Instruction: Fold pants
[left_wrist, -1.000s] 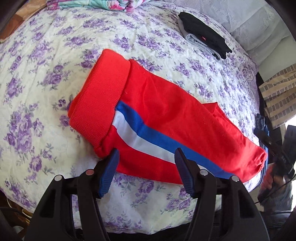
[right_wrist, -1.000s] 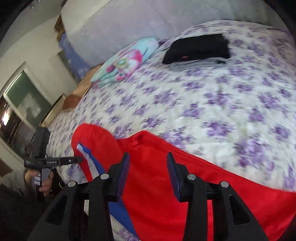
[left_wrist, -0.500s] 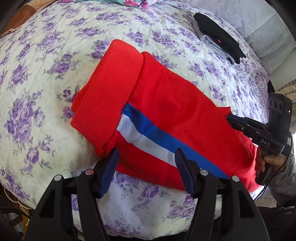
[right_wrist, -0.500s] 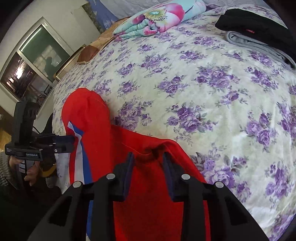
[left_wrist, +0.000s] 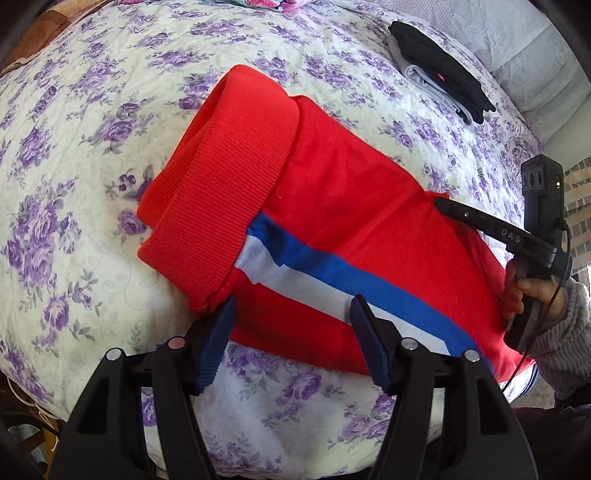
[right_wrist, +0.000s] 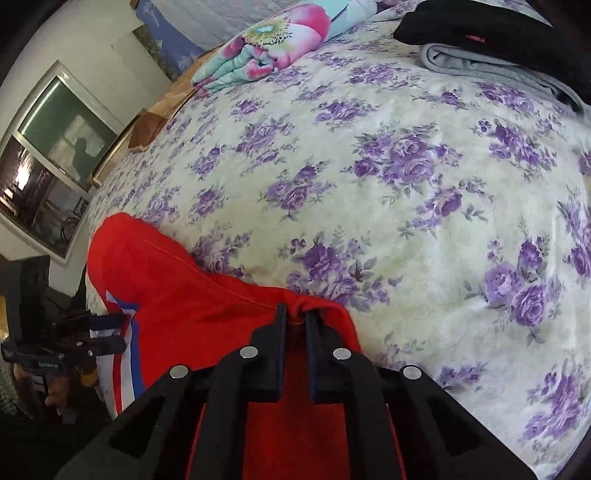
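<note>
1. "DAS" in pale letters on the upper black finger of the right gripper (left_wrist: 441, 206), seen in the left wrist view; the lettering sits partway back along the finger, where it crosses the far edge of the red pants (left_wrist: 351, 206).
2. Small pale label on the body of the left gripper (right_wrist: 110, 330), seen in the right wrist view, just left of the pants' striped edge. Too small to read.
3. Red tag on the black folded garment (right_wrist: 480, 26), far beyond the pants. No legible text.
</note>
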